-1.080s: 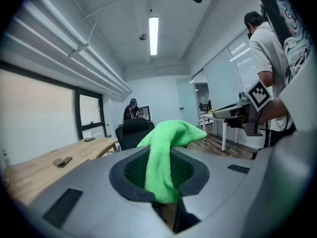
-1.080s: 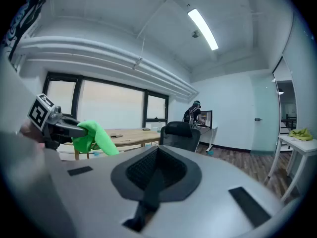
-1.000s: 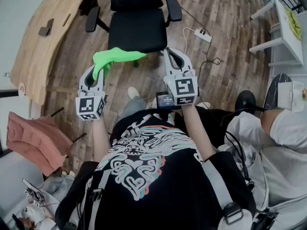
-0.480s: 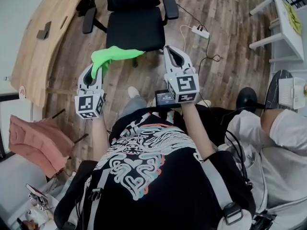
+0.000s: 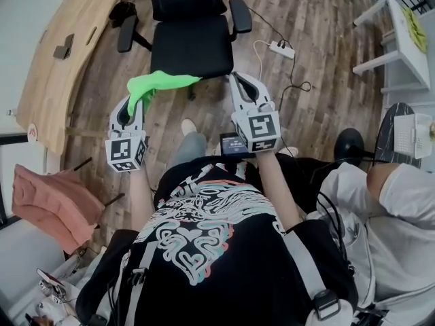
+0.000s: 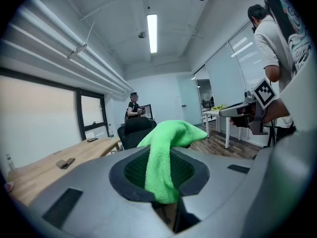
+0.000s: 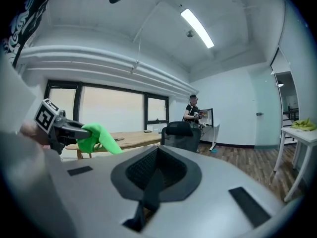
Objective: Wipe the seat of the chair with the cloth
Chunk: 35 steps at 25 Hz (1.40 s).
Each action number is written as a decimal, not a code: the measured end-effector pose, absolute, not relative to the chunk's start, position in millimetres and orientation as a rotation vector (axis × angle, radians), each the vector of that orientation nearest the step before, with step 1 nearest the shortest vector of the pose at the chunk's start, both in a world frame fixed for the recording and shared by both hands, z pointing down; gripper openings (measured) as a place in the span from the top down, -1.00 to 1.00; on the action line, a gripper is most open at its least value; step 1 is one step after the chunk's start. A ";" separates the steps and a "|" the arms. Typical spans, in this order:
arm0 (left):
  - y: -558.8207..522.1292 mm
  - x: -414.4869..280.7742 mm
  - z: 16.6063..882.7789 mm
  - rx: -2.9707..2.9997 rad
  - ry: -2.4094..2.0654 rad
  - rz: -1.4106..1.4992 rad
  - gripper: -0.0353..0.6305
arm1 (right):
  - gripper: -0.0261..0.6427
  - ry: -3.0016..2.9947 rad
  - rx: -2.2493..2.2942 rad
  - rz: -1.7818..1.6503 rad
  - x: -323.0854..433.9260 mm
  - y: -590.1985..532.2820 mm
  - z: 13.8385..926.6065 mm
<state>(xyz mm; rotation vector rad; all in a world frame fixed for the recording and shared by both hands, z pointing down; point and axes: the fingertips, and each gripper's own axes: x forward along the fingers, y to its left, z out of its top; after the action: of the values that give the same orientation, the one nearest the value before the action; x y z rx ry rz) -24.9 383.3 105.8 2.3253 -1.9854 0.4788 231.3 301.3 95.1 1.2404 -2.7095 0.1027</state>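
A black office chair (image 5: 191, 39) stands ahead of me; its seat (image 5: 192, 54) is bare. My left gripper (image 5: 136, 99) is shut on a bright green cloth (image 5: 161, 83), which drapes forward just short of the seat's front edge. In the left gripper view the cloth (image 6: 166, 155) hangs out of the closed jaws. My right gripper (image 5: 242, 81) is held level beside it, shut with nothing in it, near the seat's front right corner. The right gripper view shows the chair (image 7: 182, 134) ahead and the cloth (image 7: 100, 138) at left.
A curved wooden desk (image 5: 60, 53) runs along the left with a small dark object (image 5: 62, 45) on it. A power strip (image 5: 283, 48) and cable lie on the wood floor right of the chair. A white table (image 5: 406, 39) stands at right. A seated person (image 5: 380, 202) is close on my right.
Both grippers and the cloth have shifted slightly toward the chair's front edge; the view has drifted so the chair sits a bit higher. Neither gripper's grip has changed.
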 end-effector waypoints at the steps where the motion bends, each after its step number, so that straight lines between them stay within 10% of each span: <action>1: 381.2 -26.4 106.2 2.324 -1.984 0.478 0.69 | 0.92 -2.701 1.245 0.094 232.5 298.8 94.1; 35: 143.8 -117.1 137.9 2.405 -1.787 0.471 0.69 | 0.92 -2.515 1.391 0.158 143.1 97.8 127.4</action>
<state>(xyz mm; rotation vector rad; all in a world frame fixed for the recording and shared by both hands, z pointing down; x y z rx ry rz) -117.1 143.8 137.9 2.4054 -1.7869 0.4713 143.1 97.8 127.4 1.3911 -2.5154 0.1575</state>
